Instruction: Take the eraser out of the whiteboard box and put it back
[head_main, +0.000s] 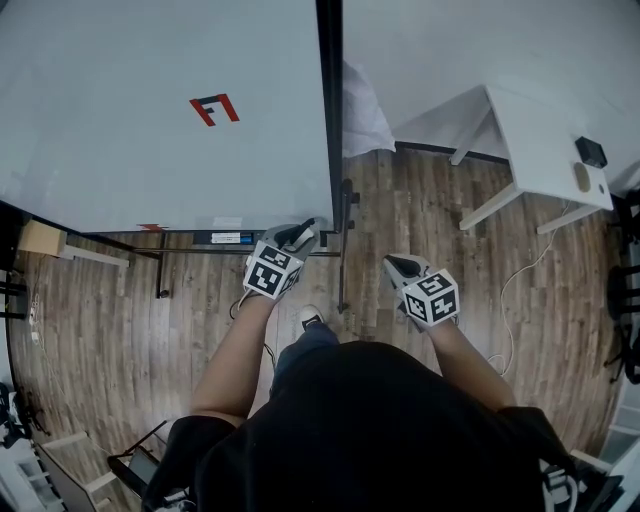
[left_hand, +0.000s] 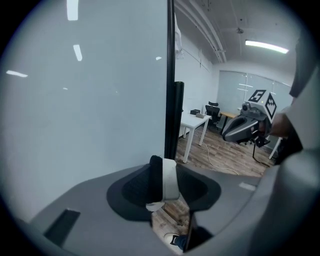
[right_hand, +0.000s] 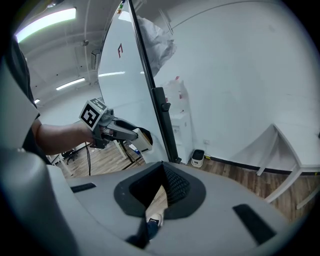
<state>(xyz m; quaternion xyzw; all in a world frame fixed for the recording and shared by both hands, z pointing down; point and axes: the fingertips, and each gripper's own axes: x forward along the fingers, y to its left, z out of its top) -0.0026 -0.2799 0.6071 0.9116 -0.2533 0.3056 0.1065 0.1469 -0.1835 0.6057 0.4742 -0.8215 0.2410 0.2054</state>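
My left gripper (head_main: 298, 240) is shut on the eraser (head_main: 306, 232), held in the air just below the lower right corner of the whiteboard (head_main: 150, 110). In the left gripper view the eraser (left_hand: 170, 180) stands upright between the jaws, a white body with black felt on its left side. The whiteboard box (head_main: 226, 238) is a narrow tray under the board's lower edge, left of the eraser. My right gripper (head_main: 401, 266) hangs to the right above the wood floor; its jaws (right_hand: 161, 172) meet at the tips with nothing between them. From the right gripper view the left gripper (right_hand: 135, 136) shows beside the board's black post.
The whiteboard's black post (head_main: 330, 120) and stand legs (head_main: 160, 280) rise just ahead. A white cloth (head_main: 362, 115) hangs behind the post. A white table (head_main: 545, 150) with a black device (head_main: 590, 152) stands at the right, and a cable (head_main: 520, 290) runs over the floor. The person's shoe (head_main: 312, 320) is below.
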